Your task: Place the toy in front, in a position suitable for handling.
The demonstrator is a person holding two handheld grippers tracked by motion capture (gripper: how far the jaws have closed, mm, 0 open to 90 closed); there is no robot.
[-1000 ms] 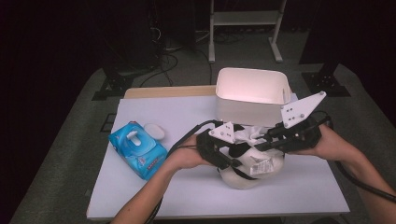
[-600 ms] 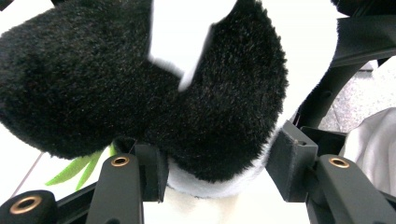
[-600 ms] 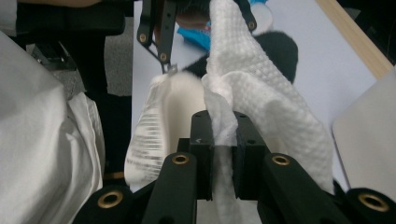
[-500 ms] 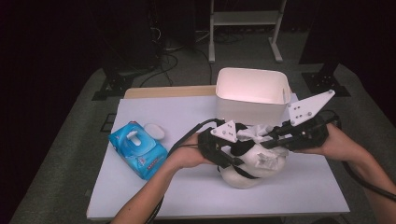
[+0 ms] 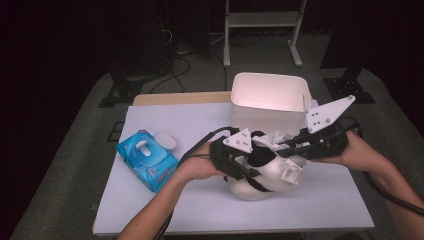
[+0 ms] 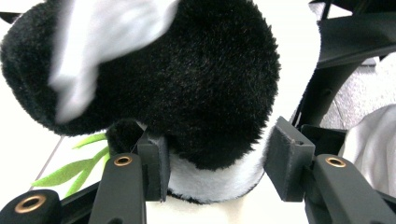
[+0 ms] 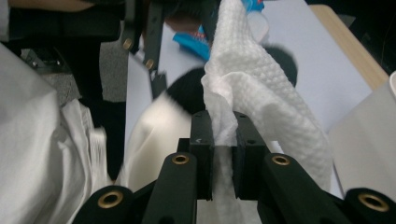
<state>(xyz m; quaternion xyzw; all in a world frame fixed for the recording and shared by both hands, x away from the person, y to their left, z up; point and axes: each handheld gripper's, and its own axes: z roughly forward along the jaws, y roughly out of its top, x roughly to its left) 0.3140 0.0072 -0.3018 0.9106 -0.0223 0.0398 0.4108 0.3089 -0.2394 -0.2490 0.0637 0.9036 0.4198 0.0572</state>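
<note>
Since the earlier frames, the right gripper had swung a little leftward and lower over the black-and-white plush panda toy, bringing its white textured wet wipe onto the toy's black ear, while the left gripper had stayed clamped at the toy's left side. The toy lay on the white desk, just in front of the white rectangular plastic bin, with both grippers meeting over it.

In the left gripper view the jaws were pressed into the toy's plush, one pad on each side of a black fuzzy part where it joined the white fur — pinching it, with the pads dug into the pile. In the right gripper view the jaws were pressed together on the wipe, which rose between the pads and draped forward over the black ear.

The left hand reached in from the lower left, its forearm angled up toward the toy. The right hand came from the right edge, holding its gripper nearly level and pointed leftward — its grey plate raised above it. A blue pack of wet wipes lay well to the left of the toy, with a small white round lid just beside it.
</note>
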